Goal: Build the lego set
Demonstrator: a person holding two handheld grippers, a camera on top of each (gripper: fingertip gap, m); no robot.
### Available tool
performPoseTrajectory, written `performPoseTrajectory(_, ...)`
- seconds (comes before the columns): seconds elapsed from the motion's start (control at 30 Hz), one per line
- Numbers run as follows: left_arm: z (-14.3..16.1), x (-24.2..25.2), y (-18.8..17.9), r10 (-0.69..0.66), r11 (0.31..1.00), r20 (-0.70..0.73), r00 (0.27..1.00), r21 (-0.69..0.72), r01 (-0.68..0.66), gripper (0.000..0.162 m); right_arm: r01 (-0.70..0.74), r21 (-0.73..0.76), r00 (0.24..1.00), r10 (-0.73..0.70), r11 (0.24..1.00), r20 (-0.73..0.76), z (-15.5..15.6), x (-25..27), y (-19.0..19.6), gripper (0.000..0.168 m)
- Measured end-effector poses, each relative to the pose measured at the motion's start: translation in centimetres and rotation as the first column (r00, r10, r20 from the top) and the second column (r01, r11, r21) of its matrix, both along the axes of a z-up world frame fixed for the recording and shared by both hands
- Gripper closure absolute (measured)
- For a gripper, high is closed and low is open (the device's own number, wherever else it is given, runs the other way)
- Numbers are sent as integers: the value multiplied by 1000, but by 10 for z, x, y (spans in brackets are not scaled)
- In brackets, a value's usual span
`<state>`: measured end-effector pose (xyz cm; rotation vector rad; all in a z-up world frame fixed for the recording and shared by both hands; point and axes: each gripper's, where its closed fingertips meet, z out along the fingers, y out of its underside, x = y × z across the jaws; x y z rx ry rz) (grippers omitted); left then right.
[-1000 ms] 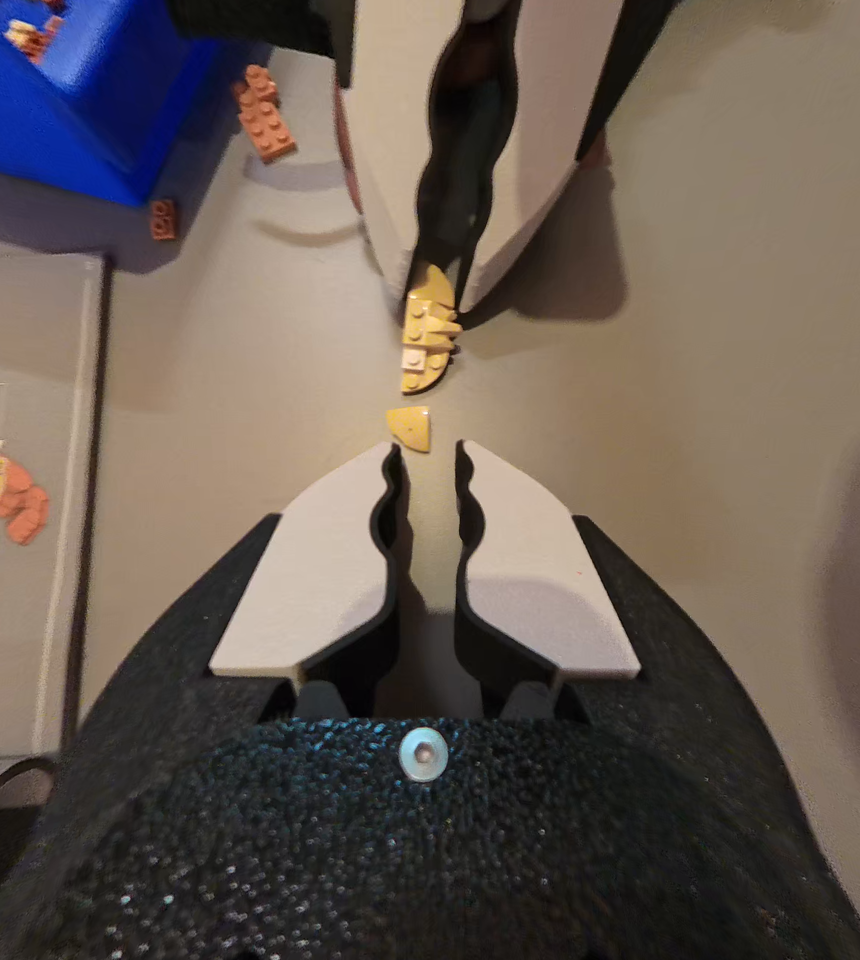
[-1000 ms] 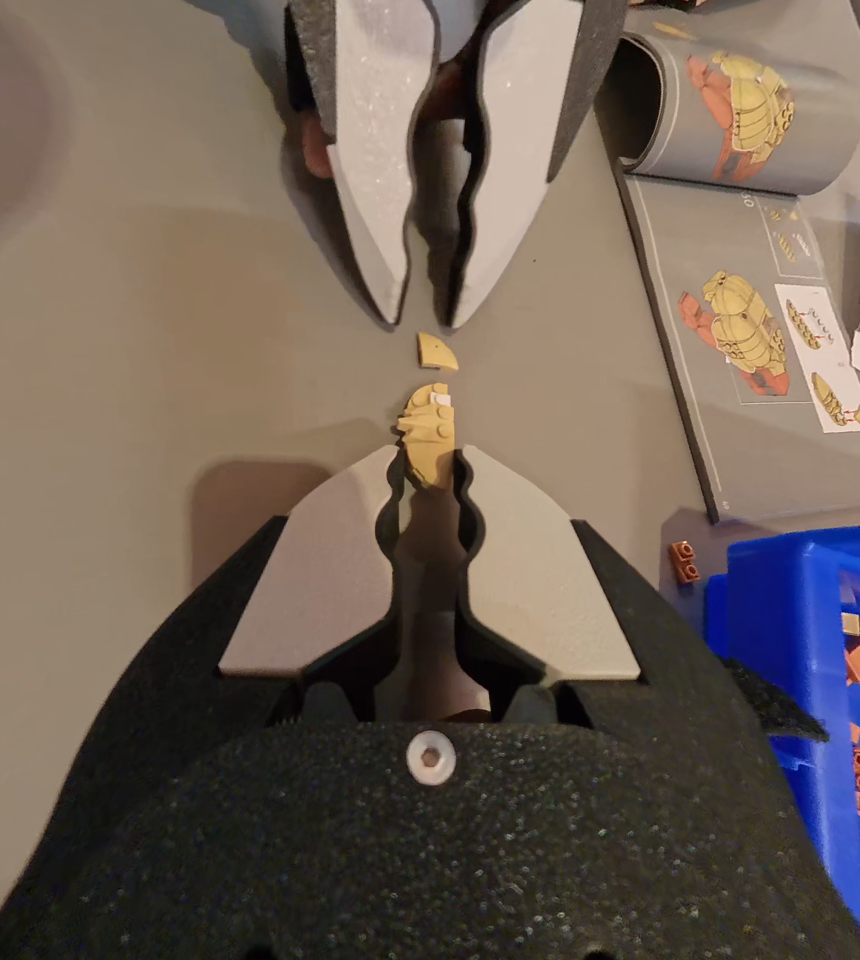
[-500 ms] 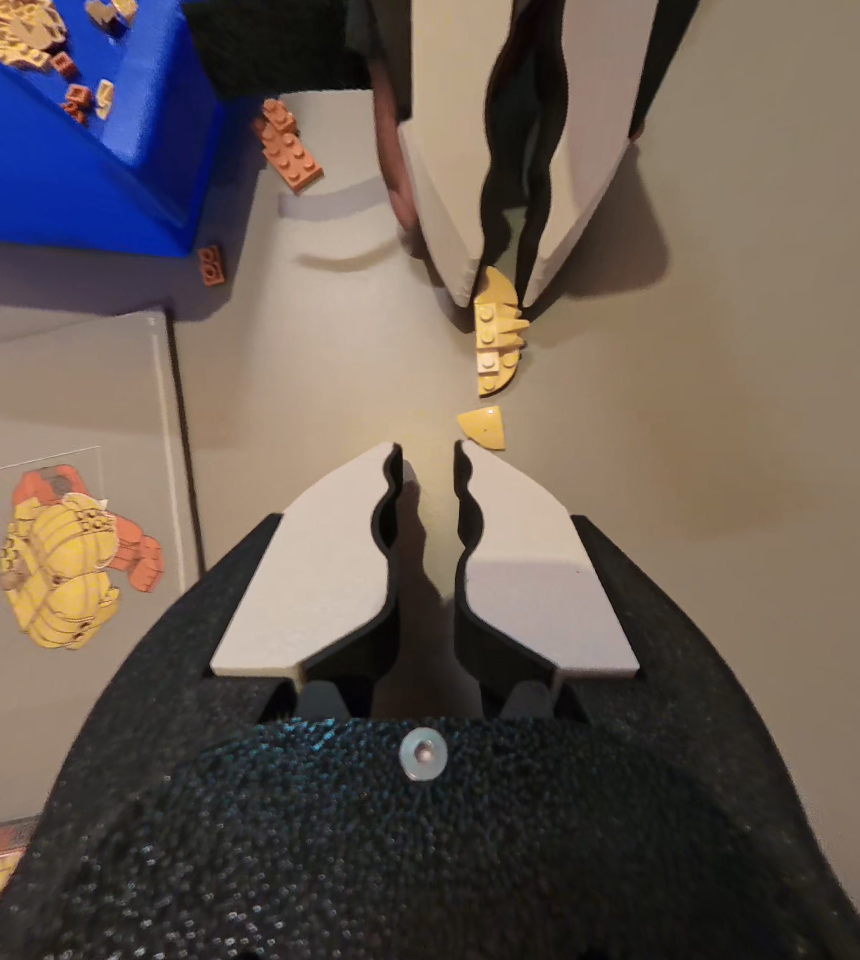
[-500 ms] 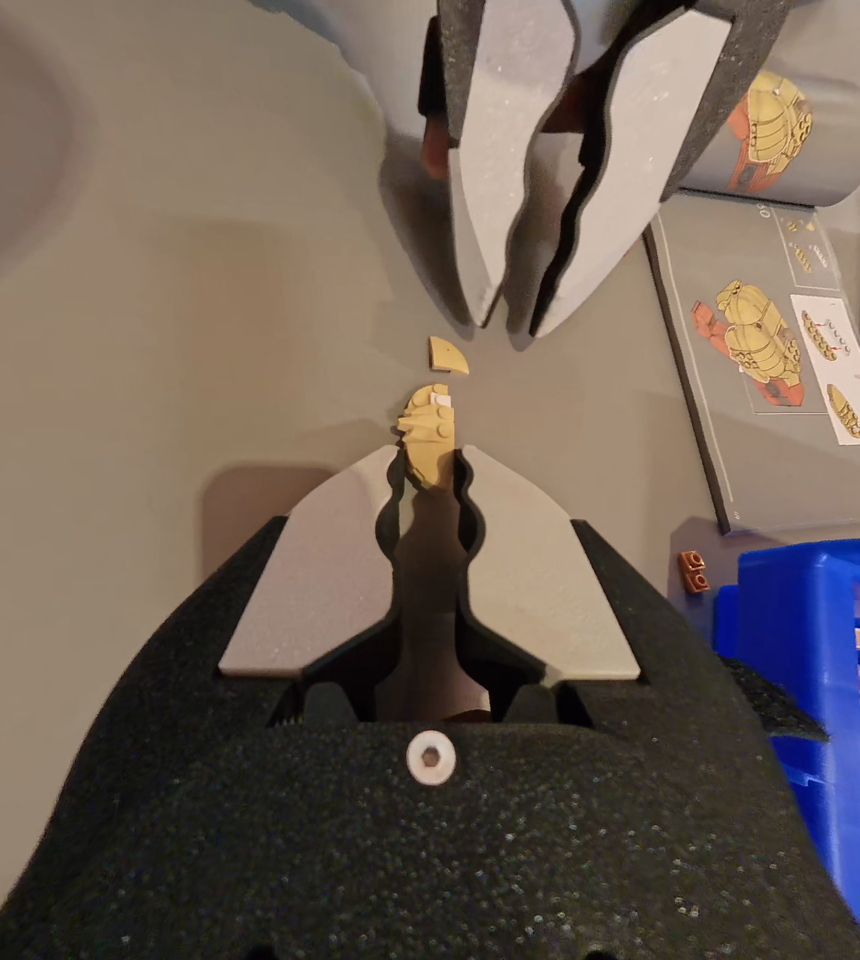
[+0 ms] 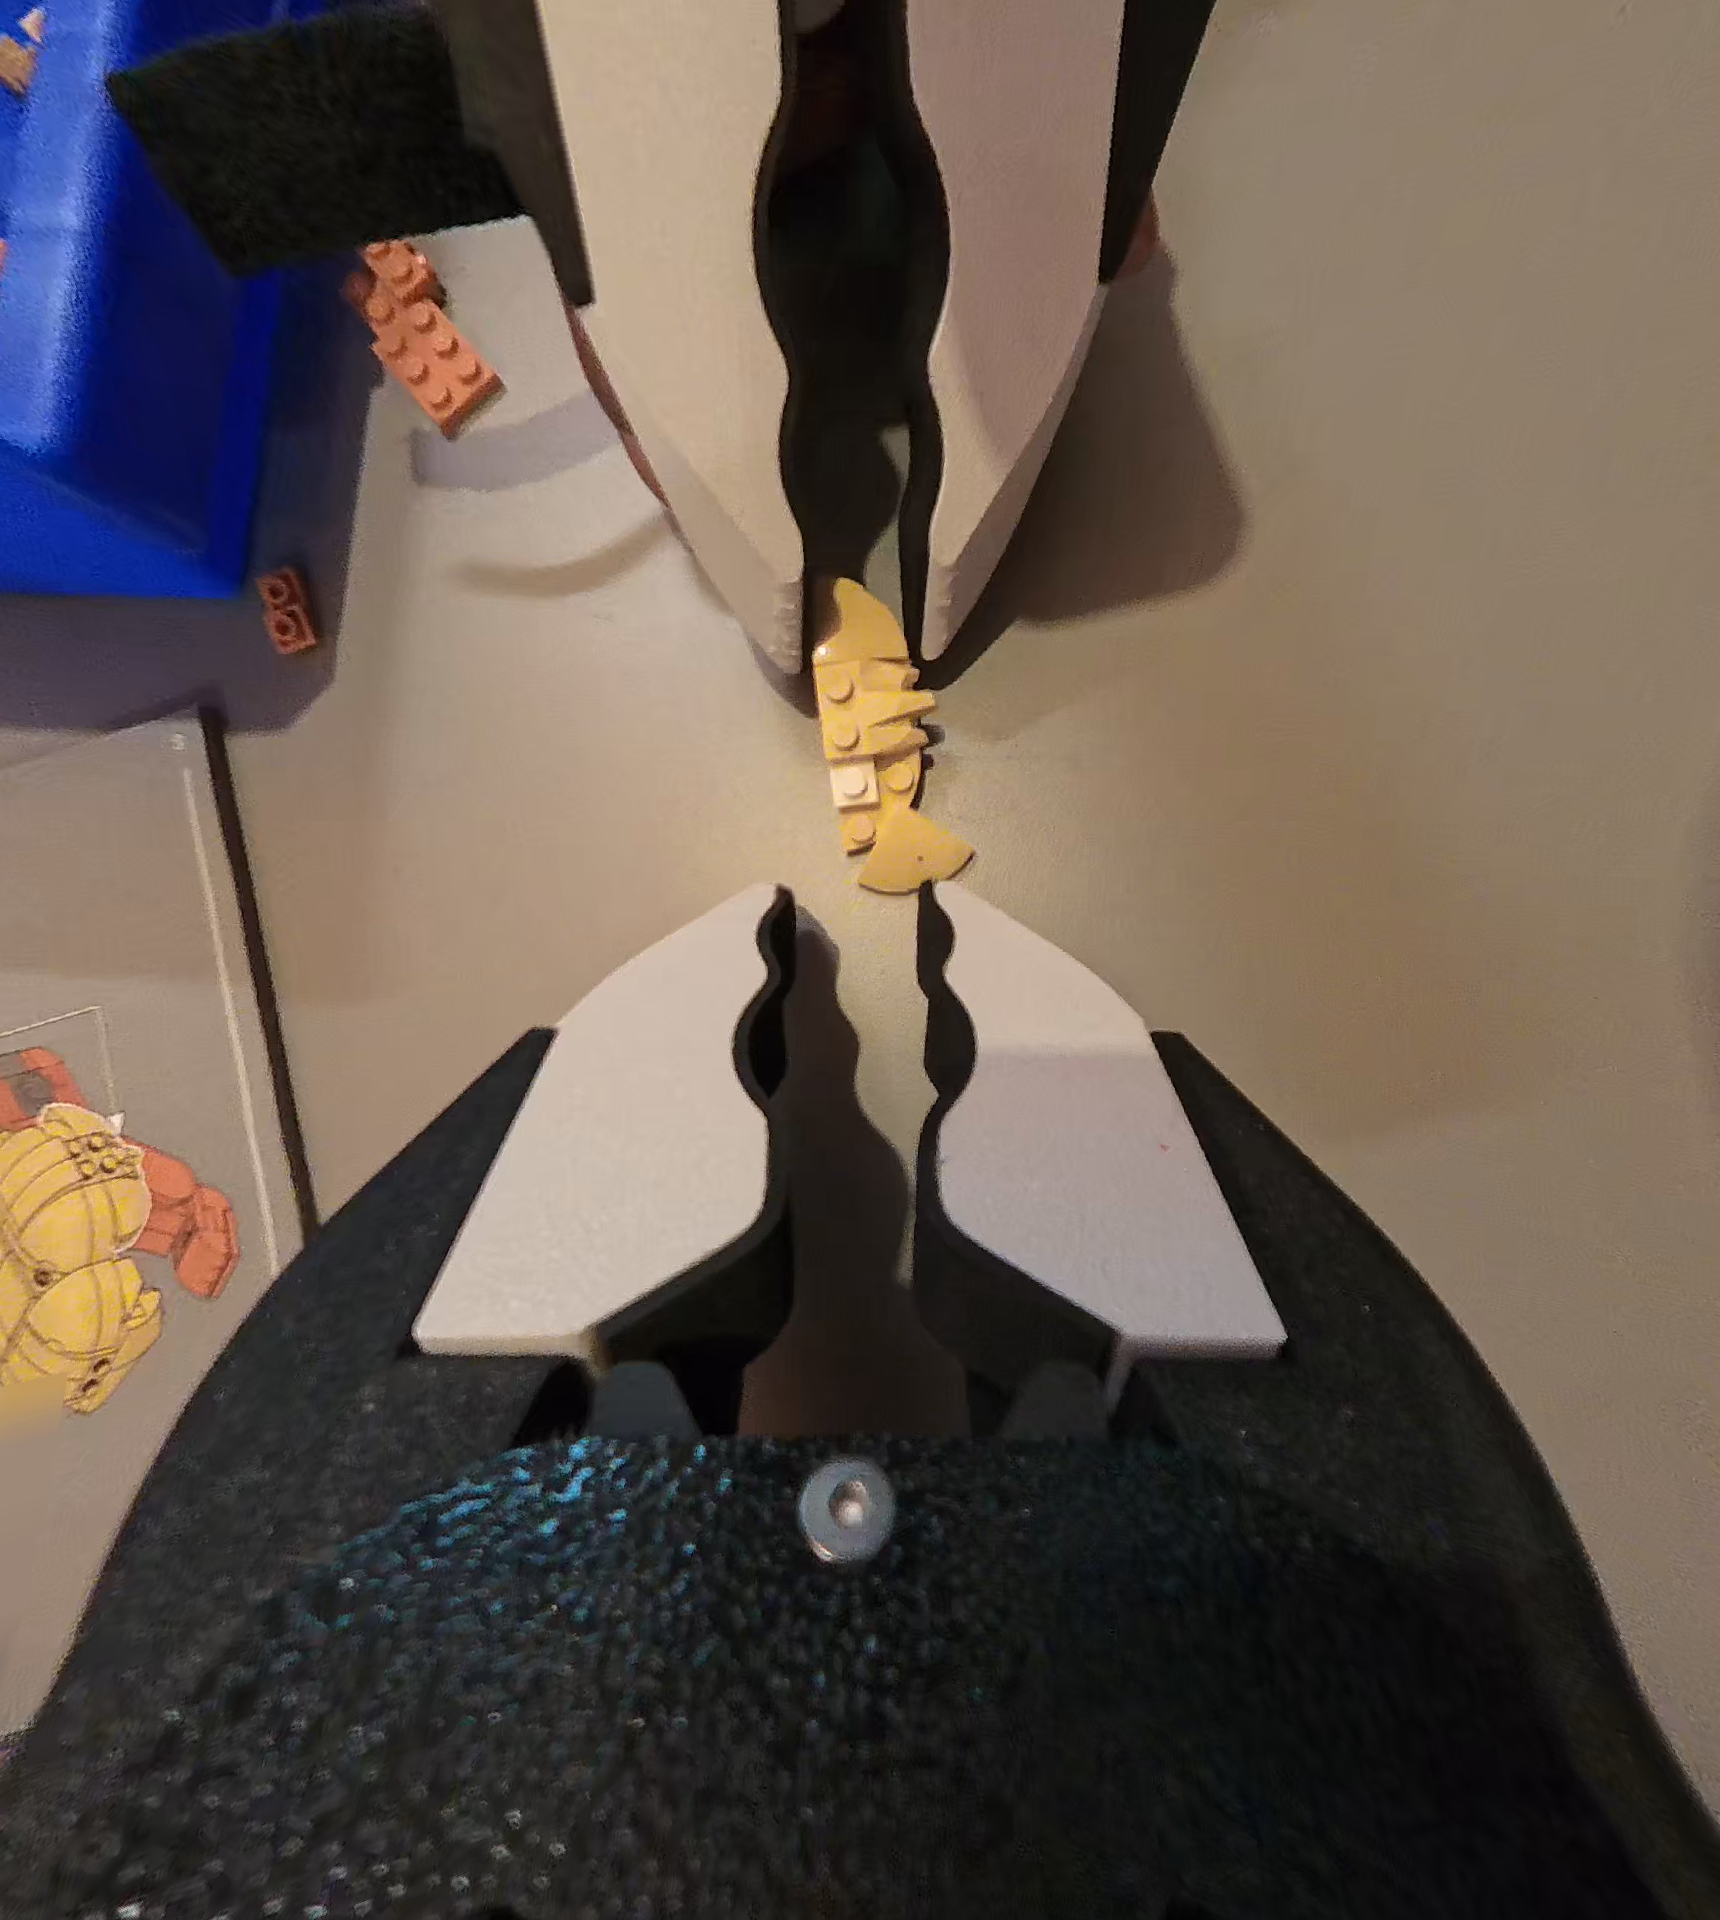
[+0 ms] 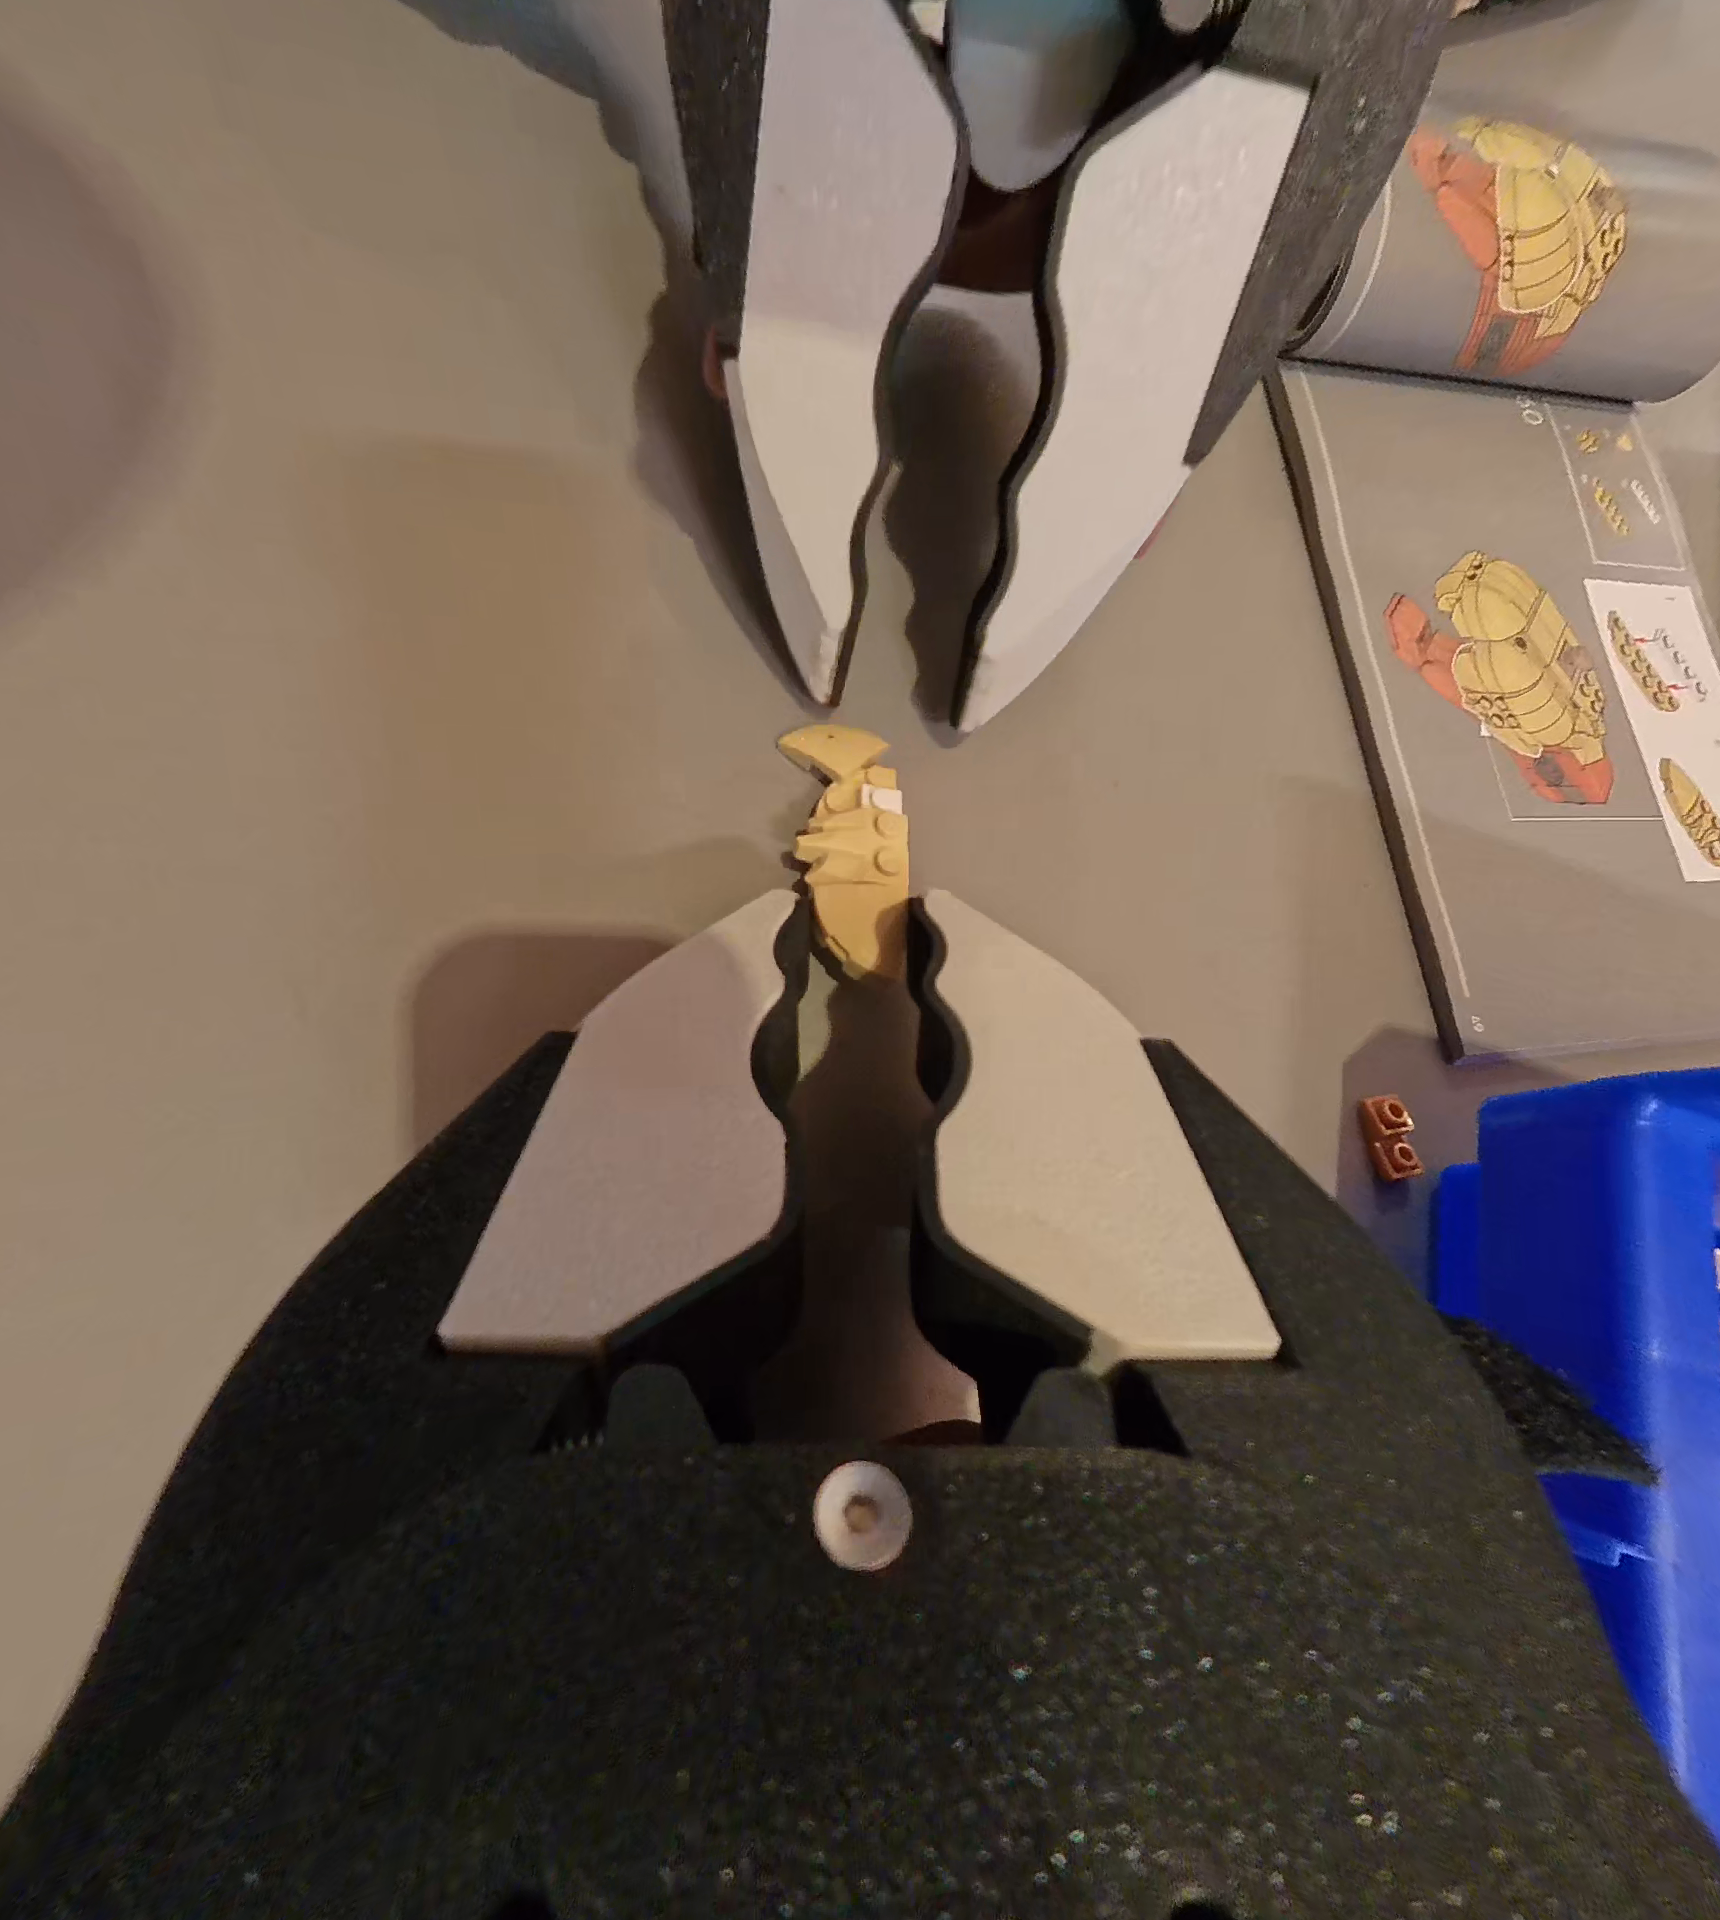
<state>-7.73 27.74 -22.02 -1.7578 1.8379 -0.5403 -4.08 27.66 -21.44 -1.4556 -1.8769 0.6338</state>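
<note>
Tan strip pinched by the right hand-held gripper, loose quarter-round tile at its free end

On the grey worktop [image 5: 1407,623] the left hand-held gripper [image 5: 856,904] faces the right hand-held gripper [image 6: 856,914] tip to tip. The right one is pinching one end of the tan studded strip [image 6: 854,862], whose long axis runs straight along the line between the two. The left one is spread a little and holds nothing. The small tan quarter-round tile [image 5: 916,852] sits at the strip's free end, touching or overlapping it, just beyond the left fingertips and slightly toward that gripper's right finger, so the left is nearer for seating it.
</note>
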Motion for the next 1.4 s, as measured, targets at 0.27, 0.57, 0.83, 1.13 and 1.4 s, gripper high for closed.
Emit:
performPoseTrajectory(0.27, 1, 5, -7, -2, 998, 55, 999, -59, 5, 139, 4, -2, 1000, -4, 1000, 1, 0, 1, 0, 151)
performPoseTrajectory(0.57, -4, 9, -8, 3, 998, 48, 999, -61, 0, 137, 6, -5, 1000, -6, 1000, 2, 0, 1, 1, 151)
performPoseTrajectory(0.83, -4, 8, -10, 173, 979, 25, 985, -116, -170, 134, 10, -9, 1000, -10, 1000, 3, -1, 1, 1, 151)
performPoseTrajectory(1.13, -4, 10, -10, 331, 937, 48, 942, -134, -322, 134, 10, -11, 1000, -10, 1000, 3, -1, 1, 1, 151)
performPoseTrajectory(1.4, -4, 9, -10, 341, 934, 49, 939, -130, -332, 141, 15, -5, 1000, -15, 1000, 0, 0, 0, 2, 151)
